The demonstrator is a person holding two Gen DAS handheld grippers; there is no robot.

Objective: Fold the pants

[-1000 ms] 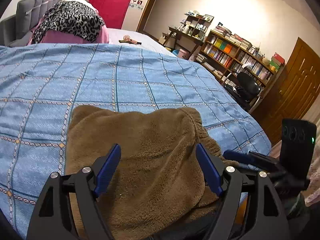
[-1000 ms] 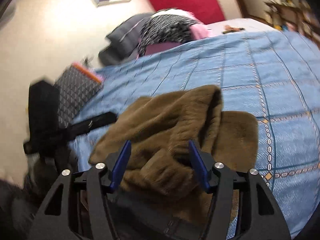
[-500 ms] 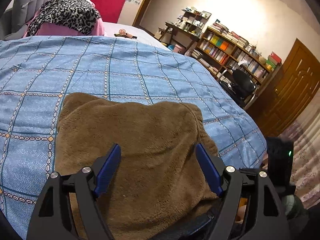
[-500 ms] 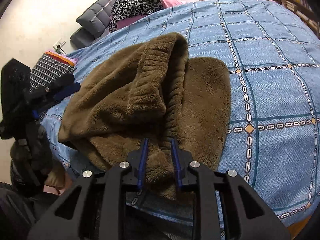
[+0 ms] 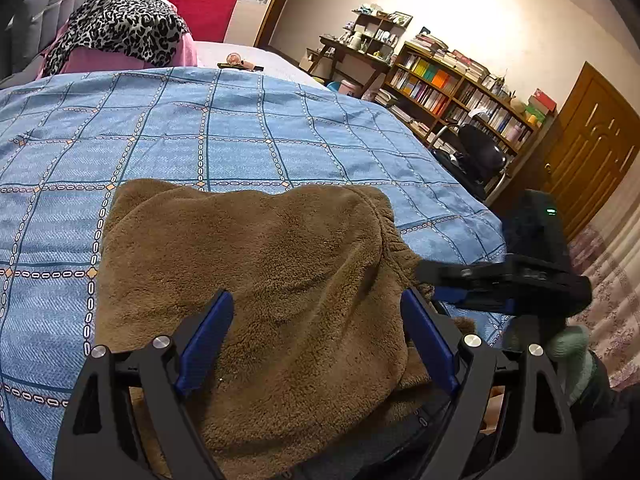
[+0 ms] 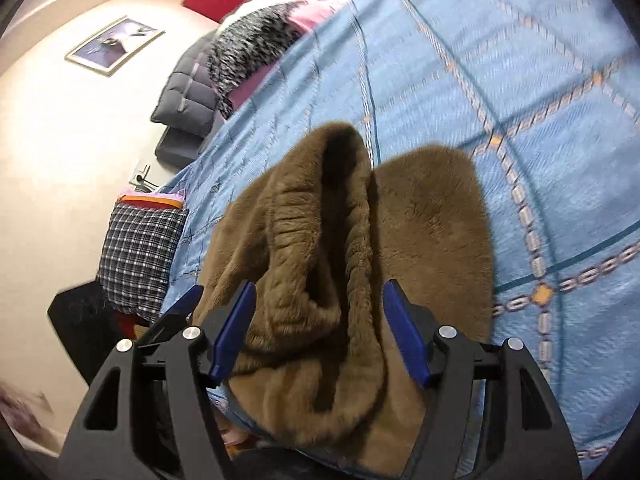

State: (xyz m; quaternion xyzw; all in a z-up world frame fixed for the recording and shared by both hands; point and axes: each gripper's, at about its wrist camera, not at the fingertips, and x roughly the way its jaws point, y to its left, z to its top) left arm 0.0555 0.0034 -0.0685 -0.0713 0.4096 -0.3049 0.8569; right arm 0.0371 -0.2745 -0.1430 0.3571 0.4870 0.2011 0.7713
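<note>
Much of the pants' (image 5: 260,280) near edge is lost to you: in both wrist views it runs under the black gripper frames and out of the bottom of the picture, so you cannot see how the layers end there. The right wrist view is smeared with motion, and the dark shape at its lower left is probably your left gripper (image 5: 316,344), though the blur leaves that unsure.

The pants (image 6: 400,240) are a brown, fleecy bundle, folded into a thick, roughly square stack. The ribbed elastic waistband (image 6: 356,216) stands up in a ridge along the side nearest your right gripper (image 6: 318,328), with a dark hollow gaping inside it. The stack lies at the near edge of the bed, on the blue checked bedspread (image 5: 240,136).

Your left gripper hovers over the stack with its blue pads (image 5: 206,340) spread wide and widening, fabric below them but none pinched. Your right gripper's jaws are parting too; the waistband ridge sits between its pads (image 6: 234,328) without being squeezed.

Beyond the bedspread lie a leopard-print cloth (image 5: 120,24) over something pink and a grey headboard (image 5: 36,20). To the right stand a wooden bookshelf (image 5: 460,92) packed with books, a black office chair (image 5: 476,156) and a brown door (image 5: 592,144). A checked cushion (image 6: 140,256) sits beside the bed.
</note>
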